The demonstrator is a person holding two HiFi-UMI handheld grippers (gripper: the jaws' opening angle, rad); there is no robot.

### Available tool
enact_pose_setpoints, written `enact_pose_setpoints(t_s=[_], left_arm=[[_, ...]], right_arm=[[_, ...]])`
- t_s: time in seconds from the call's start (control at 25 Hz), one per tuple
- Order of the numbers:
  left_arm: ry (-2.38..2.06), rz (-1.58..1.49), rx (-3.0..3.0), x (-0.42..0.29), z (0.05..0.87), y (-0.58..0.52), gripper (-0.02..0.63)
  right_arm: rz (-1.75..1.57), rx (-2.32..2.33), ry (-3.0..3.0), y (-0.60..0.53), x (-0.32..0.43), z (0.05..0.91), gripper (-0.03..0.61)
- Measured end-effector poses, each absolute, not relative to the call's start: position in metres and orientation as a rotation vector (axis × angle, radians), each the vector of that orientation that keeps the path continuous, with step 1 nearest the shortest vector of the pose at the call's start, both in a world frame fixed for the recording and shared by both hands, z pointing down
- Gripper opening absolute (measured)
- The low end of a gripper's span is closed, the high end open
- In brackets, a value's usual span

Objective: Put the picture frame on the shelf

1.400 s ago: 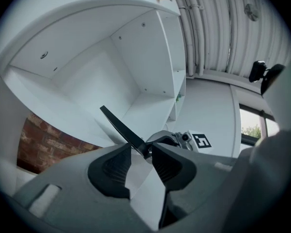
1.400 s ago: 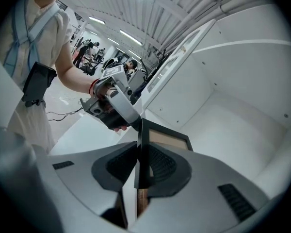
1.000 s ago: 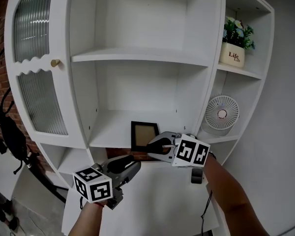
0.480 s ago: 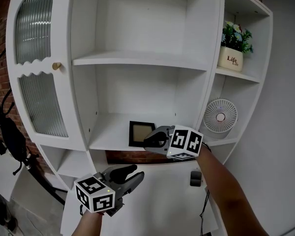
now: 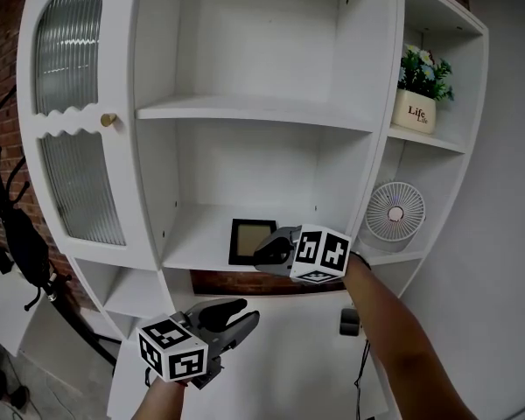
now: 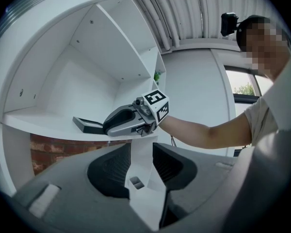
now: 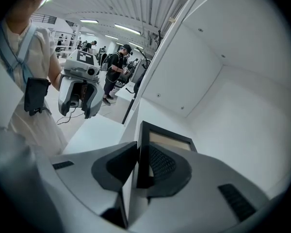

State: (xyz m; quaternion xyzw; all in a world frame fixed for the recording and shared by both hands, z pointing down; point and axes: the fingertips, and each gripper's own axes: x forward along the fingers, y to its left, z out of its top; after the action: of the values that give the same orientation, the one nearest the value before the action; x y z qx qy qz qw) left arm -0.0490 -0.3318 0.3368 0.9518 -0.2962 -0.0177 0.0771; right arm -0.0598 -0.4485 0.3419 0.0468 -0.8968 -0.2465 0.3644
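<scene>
A black picture frame (image 5: 250,241) with a tan inside stands at the front of the white cabinet's lower middle shelf (image 5: 192,243). My right gripper (image 5: 267,254) is shut on the frame's right edge. In the right gripper view the jaws (image 7: 141,171) clamp the frame (image 7: 167,142) edge-on. Whether its base rests on the shelf board I cannot tell. My left gripper (image 5: 232,318) hangs open and empty below the shelf, over the white table. In the left gripper view, past my left gripper (image 6: 141,166), the right gripper (image 6: 128,120) holds the frame (image 6: 87,125).
A potted plant (image 5: 423,81) and a small white fan (image 5: 395,213) stand on the narrow right-hand shelves. A ribbed glass door (image 5: 70,112) with a brass knob (image 5: 109,120) closes the left bay. A dark small object (image 5: 348,322) lies on the white table below.
My right gripper has carried the frame up and forward from below the shelf edge onto the lower middle shelf. My left gripper has sunk a little and stayed open.
</scene>
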Motion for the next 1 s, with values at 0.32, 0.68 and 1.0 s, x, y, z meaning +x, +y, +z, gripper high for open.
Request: enact_pose_setpoints(t_s=[0.32,0.68,1.0], left_arm=[[-0.883,-0.058,2.853,-0.0495,0.3347,-0.3311,0.131],[-0.882,-0.044,2.853,-0.0491,0.3365,-0.3300,0.131],[-0.889,-0.045,2.850,-0.0514,0.3372,-0.3292,0.132]], right_arm=[[-0.622,0.129,-2.323,-0.4485,-0.0596,0.3418,0.086],[-0.578,0.170,-2.362,-0.4500,-0.0586,0.3412,0.091],[-0.538,0.223,-2.430,-0.4474,-0.0575,0.3347,0.120]])
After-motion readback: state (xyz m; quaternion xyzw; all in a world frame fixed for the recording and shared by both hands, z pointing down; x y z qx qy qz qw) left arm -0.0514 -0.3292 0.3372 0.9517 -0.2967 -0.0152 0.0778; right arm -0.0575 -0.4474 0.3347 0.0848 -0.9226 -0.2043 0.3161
